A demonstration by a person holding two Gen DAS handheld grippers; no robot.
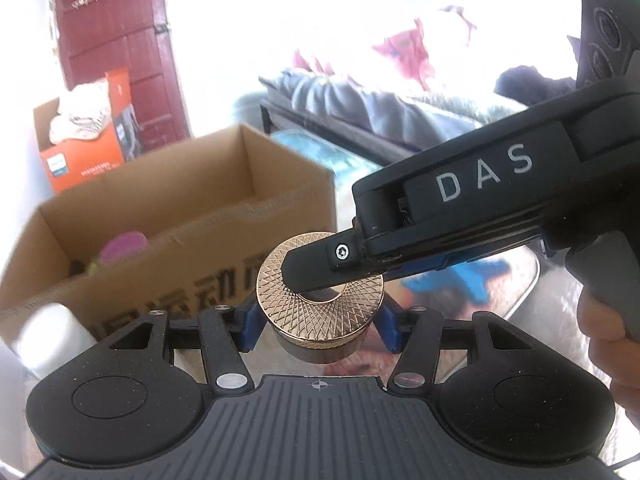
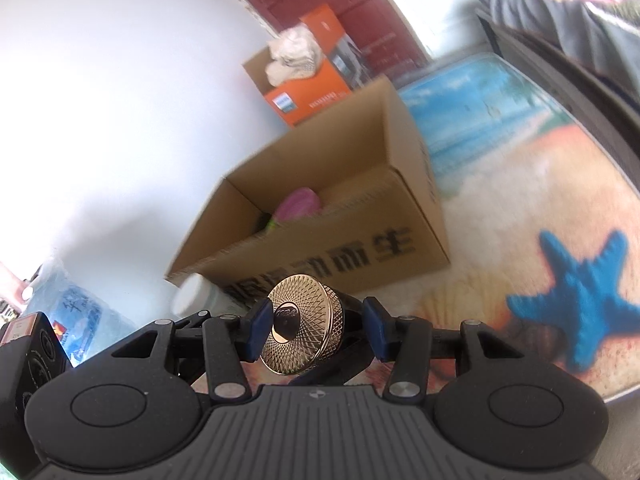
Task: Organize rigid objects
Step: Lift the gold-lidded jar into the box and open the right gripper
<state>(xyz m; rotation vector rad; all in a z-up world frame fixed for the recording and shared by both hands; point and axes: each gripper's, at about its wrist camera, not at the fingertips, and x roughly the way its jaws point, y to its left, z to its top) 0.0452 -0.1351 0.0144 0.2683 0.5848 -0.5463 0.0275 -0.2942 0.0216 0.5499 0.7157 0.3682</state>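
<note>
A round jar with a gold patterned lid (image 1: 320, 304) sits between my left gripper's blue pads (image 1: 250, 330), which close on its sides. My left gripper (image 1: 320, 330) holds it above the mat. My right gripper's finger (image 1: 320, 266) lies across the lid top in the left wrist view. In the right wrist view the same gold-lidded jar (image 2: 302, 330) stands between my right gripper's blue pads (image 2: 258, 330); the left pad touches the lid, the right pad stands apart. My right gripper (image 2: 316, 330) looks open around it.
An open cardboard box (image 1: 168, 216) (image 2: 320, 216) with a pink object (image 2: 298, 204) inside stands just beyond. A white bottle (image 2: 196, 298) lies by its near corner. An orange box (image 1: 84, 152) stands by the red door. A beach-print mat with a blue starfish (image 2: 576, 300) covers the floor.
</note>
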